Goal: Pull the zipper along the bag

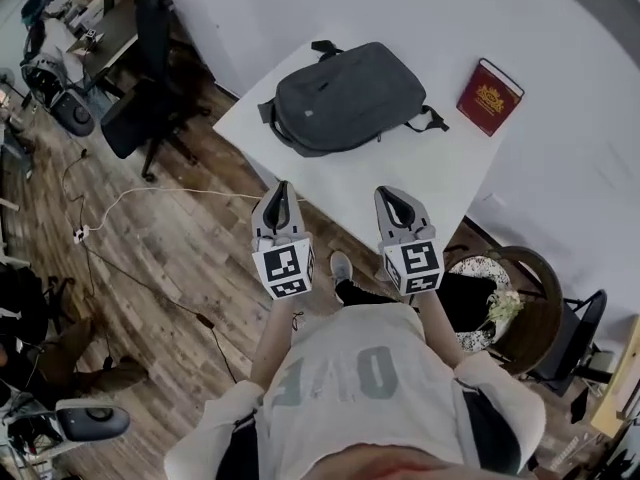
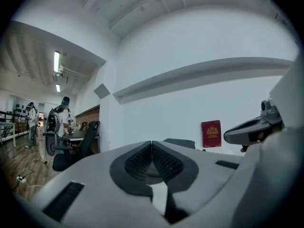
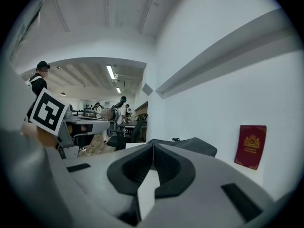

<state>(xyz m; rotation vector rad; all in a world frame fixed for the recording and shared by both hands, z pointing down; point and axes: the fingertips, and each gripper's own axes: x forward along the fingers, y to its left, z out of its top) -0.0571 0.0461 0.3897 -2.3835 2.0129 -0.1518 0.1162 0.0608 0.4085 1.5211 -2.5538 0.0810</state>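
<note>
View from above and along both tools. My left gripper (image 2: 151, 142) and right gripper (image 3: 153, 142) are held side by side near the front edge of the tabletop (image 1: 420, 178), and both are well apart from the bag. On each, the fingers (image 2: 140, 160) are fully closed, their tips meeting in a single seam; they grip nothing and touch nothing. The finger pads are dark and finely ribbed, set in smooth pale grey moulded shells, and each gripper carries a cube with black-and-white square markers. The backpack (image 1: 345, 96) lies flat near the middle of the white, matt tabletop. It is a dark grey, soft-fabric bag with a rounded outline and black straps trailing from both ends. From here I cannot make out where its zipper pull sits. To its right, apart from it, lies a dark red book (image 1: 489, 96) with a gold emblem on the cover. The floor (image 1: 150, 238) beside the tabletop is wood plank.
</note>
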